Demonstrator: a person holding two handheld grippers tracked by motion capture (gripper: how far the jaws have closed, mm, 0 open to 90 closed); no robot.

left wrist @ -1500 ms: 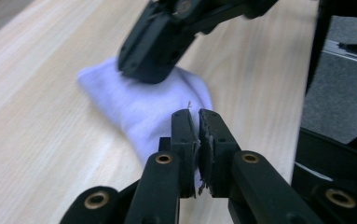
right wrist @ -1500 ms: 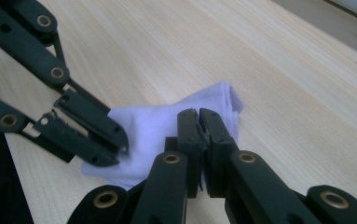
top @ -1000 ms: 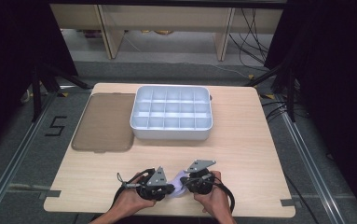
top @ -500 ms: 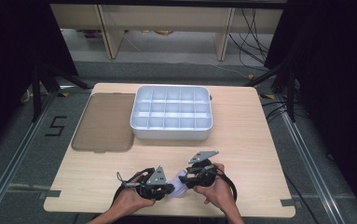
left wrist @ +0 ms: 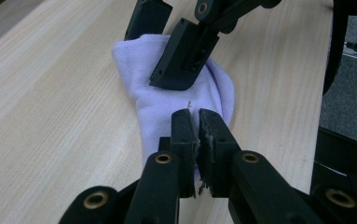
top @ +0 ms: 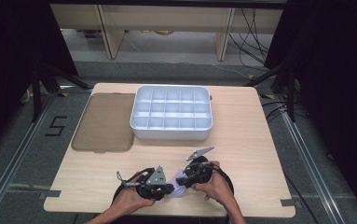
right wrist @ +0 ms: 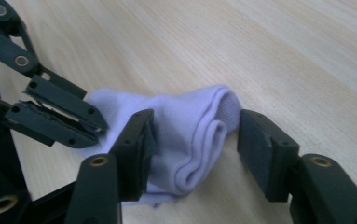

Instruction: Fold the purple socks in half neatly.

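Two claws [top: 164, 190] [top: 185, 179] at pale cloth [top: 178, 184] on table [top: 241, 144]

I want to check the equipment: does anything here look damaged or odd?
Yes. In the left gripper view, the inner pad faces of the left tool look frayed and chipped where they pinch the pale purple sock. Nothing else stands out.

Light wooden table [top: 241, 140] on grey floor [top: 22, 154]; black curtains [top: 8, 56] both sides; pale wooden shelving unit [top: 167, 18] behind; black floor cables [top: 255, 37].
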